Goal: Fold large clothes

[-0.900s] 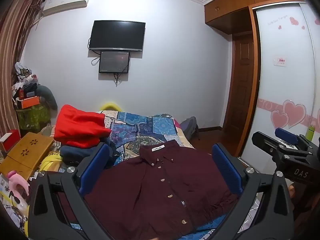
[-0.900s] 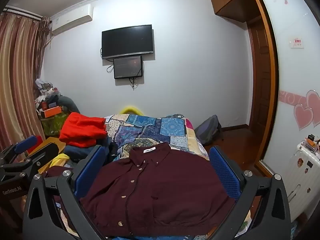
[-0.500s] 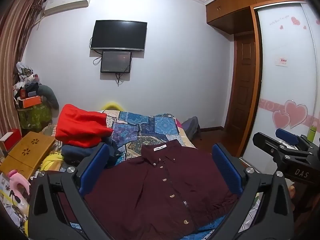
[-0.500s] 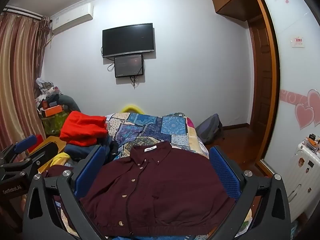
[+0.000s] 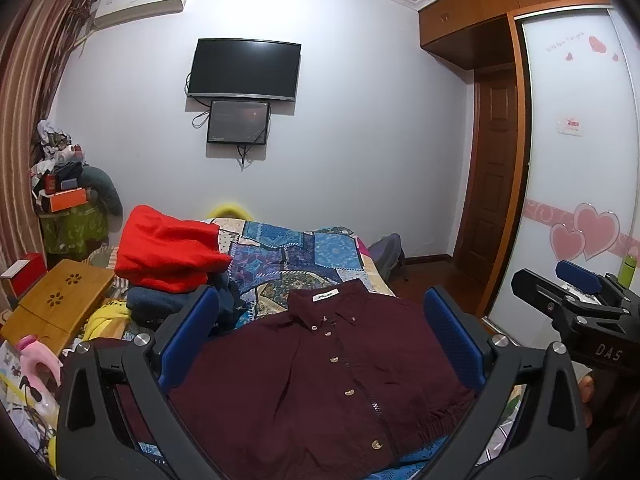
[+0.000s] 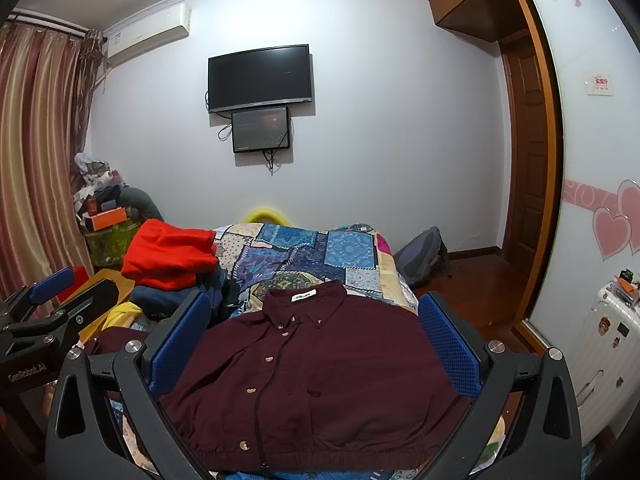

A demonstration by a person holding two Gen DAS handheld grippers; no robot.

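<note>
A dark maroon button shirt lies flat, front up, collar away from me, on the patchwork bed cover. It also shows in the right wrist view. My left gripper is open and empty, held above the shirt's near part. My right gripper is open and empty too, above the shirt's hem. Each gripper shows at the edge of the other's view: the right one and the left one.
A red garment lies on a pile of dark clothes at the bed's left. A wooden lap table stands further left. A backpack lies on the floor right of the bed. A white suitcase stands by the wardrobe.
Both views have drifted slightly; the shirt lies as before. Both grippers stay open.
</note>
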